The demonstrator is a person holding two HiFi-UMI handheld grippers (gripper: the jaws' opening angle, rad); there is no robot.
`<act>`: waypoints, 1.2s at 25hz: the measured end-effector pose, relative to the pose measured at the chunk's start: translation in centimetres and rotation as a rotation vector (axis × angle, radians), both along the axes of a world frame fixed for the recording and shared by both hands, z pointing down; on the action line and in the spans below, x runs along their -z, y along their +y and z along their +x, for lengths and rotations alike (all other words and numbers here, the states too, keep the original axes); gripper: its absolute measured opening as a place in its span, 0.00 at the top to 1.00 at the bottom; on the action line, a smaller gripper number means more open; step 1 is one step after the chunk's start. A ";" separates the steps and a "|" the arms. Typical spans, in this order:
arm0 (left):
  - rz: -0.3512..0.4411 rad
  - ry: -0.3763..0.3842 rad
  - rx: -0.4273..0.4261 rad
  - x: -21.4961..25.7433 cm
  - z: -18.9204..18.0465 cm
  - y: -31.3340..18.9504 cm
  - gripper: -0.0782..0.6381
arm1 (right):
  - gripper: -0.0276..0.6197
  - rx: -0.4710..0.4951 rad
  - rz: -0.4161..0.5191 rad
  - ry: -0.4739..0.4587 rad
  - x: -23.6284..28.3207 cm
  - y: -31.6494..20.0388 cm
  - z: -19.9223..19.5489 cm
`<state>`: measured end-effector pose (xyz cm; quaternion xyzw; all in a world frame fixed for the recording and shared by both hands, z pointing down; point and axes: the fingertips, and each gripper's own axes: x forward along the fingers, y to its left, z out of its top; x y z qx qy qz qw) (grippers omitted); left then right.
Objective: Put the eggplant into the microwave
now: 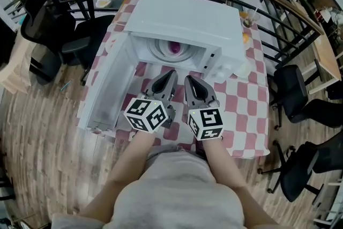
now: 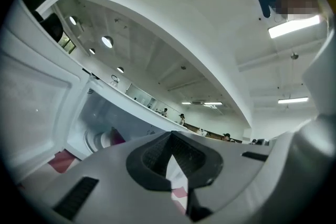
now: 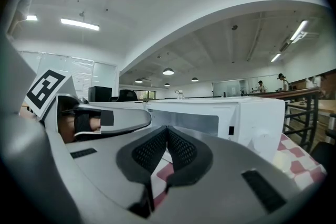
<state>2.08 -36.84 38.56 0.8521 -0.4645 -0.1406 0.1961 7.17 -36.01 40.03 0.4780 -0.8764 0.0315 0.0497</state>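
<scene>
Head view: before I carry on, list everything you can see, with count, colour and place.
microwave: one, white, centre, door swung open to the left
eggplant: one, purple, inside the microwave on the turntable
tablecloth: one, red-and-white checked, under the microwave
chairs: several, black, at both sides of the view
railing: one, dark with wooden top rail, curving behind the microwave
left tongs: one, grey, shut, empty, before the microwave opening
right tongs: one, grey, shut, empty, beside the left tongs
marker cubes: two, black-and-white, one on each tongs
</scene>
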 end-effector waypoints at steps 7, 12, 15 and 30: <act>0.058 -0.149 -0.029 0.1 1.3 0.7 0.89 | 0.92 -0.025 0.010 0.004 0.3 0.4 0.5; 0.096 -0.211 -0.050 0.3 2.1 1.0 0.89 | 0.92 -0.046 0.018 0.001 0.6 0.5 0.9; 0.129 -0.267 -0.063 0.5 2.7 1.2 0.89 | 0.92 -0.061 0.017 -0.005 0.7 0.5 1.2; 0.144 -0.297 -0.073 0.5 3.7 1.8 0.89 | 0.92 -0.081 0.014 -0.014 0.7 0.9 2.3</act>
